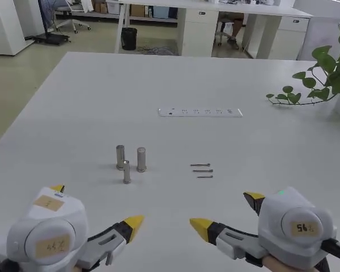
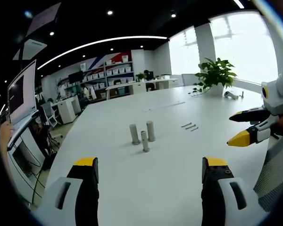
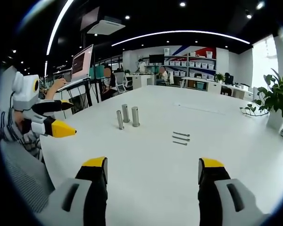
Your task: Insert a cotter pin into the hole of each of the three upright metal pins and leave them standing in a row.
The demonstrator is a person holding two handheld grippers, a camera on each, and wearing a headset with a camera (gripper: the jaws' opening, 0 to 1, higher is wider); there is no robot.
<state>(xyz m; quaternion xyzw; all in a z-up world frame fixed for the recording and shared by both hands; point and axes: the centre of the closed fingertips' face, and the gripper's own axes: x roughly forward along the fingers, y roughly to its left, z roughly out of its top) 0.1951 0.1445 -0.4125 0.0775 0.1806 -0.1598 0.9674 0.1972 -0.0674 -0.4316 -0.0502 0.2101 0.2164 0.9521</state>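
White workbench, mid-surface: three upright metal pins clustered, three cotter pins flat beside them, none inserted; left gripper and right gripper hover near, jaws spread, empty, so first pickup of a cotter pin likely comes next.

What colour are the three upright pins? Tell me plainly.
Silver-grey, bare metal; the pins show best in the head view.

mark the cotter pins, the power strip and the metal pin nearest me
cotter pins (image 1: 203, 170), head view, on the shaft of the middle one of the three
power strip (image 1: 200, 112), head view, on the middle of its top face
nearest metal pin (image 1: 127, 171), head view, on the middle of its upright side
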